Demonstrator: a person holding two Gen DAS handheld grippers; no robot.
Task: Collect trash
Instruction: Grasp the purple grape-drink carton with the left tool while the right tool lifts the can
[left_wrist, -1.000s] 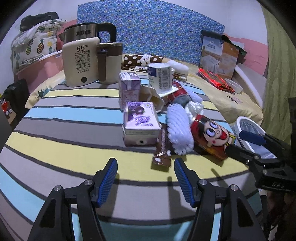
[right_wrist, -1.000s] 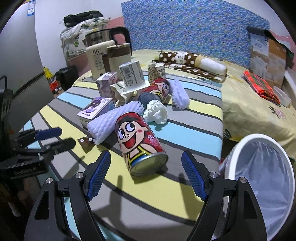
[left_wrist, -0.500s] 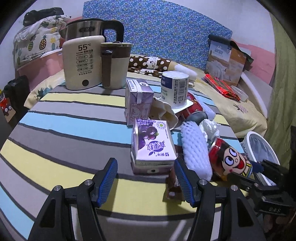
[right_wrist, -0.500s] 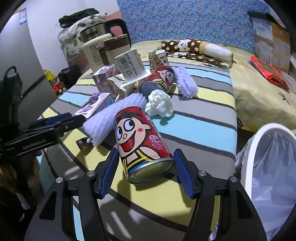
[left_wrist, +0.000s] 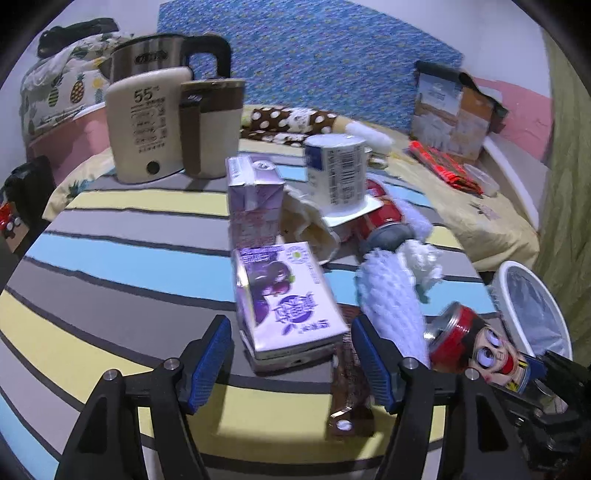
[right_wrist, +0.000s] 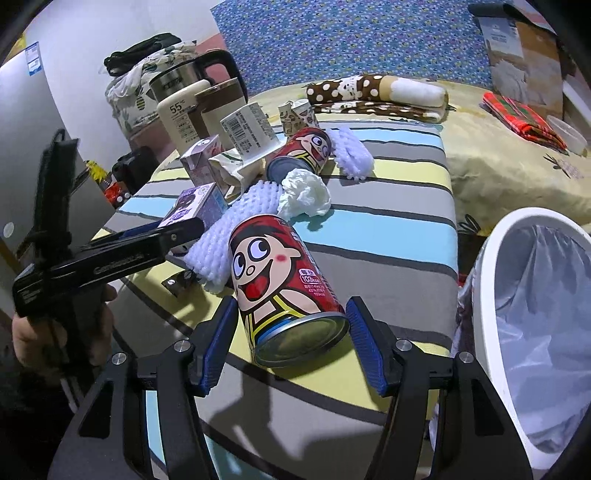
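My right claw is spread around the can; left claw spread at the carton. Next I'd pinch, then carry to the bin beside the can.

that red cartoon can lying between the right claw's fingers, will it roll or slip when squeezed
The red can lies on its side on the striped cloth, so a nudge could roll it. Its printed wall looks smooth, perhaps slippery. The right claw straddles its base end, so an off-centre squeeze may tilt it.
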